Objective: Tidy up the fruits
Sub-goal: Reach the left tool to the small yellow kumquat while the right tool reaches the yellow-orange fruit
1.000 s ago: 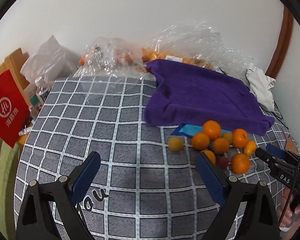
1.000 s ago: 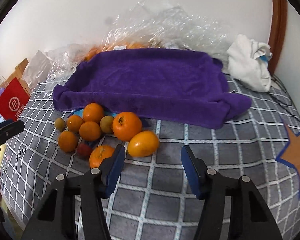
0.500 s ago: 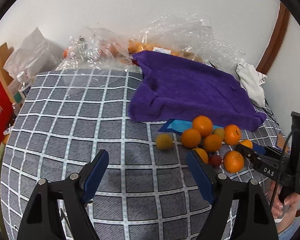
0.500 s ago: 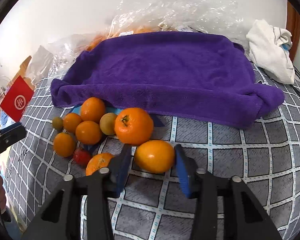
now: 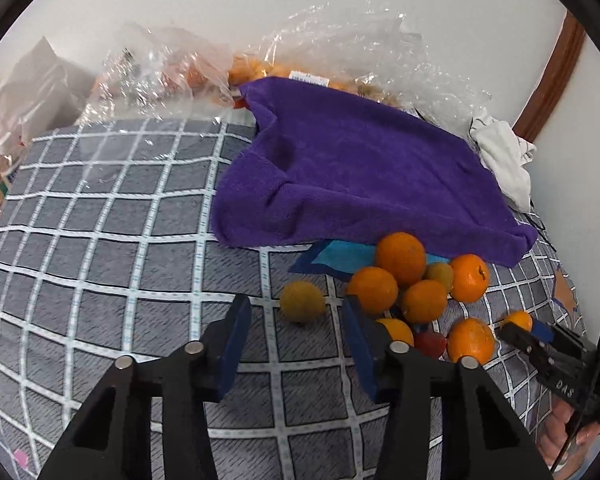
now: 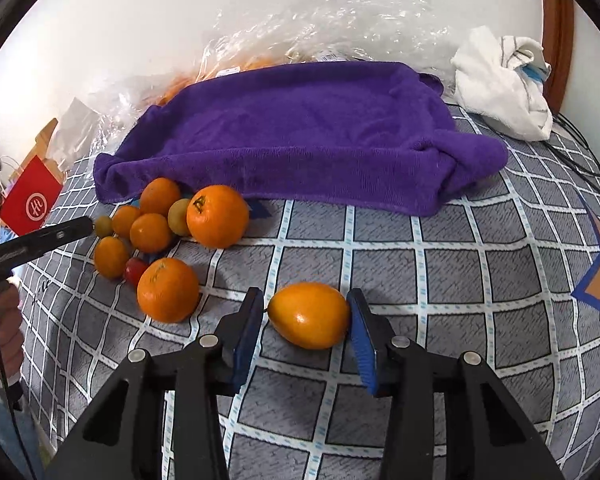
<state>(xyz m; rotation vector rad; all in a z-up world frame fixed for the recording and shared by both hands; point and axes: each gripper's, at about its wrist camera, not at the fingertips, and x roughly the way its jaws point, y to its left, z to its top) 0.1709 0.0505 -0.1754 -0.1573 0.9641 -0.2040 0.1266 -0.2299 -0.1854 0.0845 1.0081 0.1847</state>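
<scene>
The oval orange fruit (image 6: 309,315) is now sitting clear of the fruit cluster (image 6: 156,232) on the checked bed (image 6: 460,264), pinched between the right gripper (image 6: 306,320) fingers, no longer merely straddled; transfer appears imminent. The left gripper (image 5: 296,328), fingers spread, is closing toward a yellowish fruit (image 5: 302,302).

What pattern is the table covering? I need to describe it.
Grey squares with a white grid, on the table covering; clearest in the left wrist view.

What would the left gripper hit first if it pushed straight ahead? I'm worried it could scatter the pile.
Probably the lone yellowish fruit, lying just beyond the open left gripper. The oranges sit slightly right of that line; depth is uncertain.
</scene>
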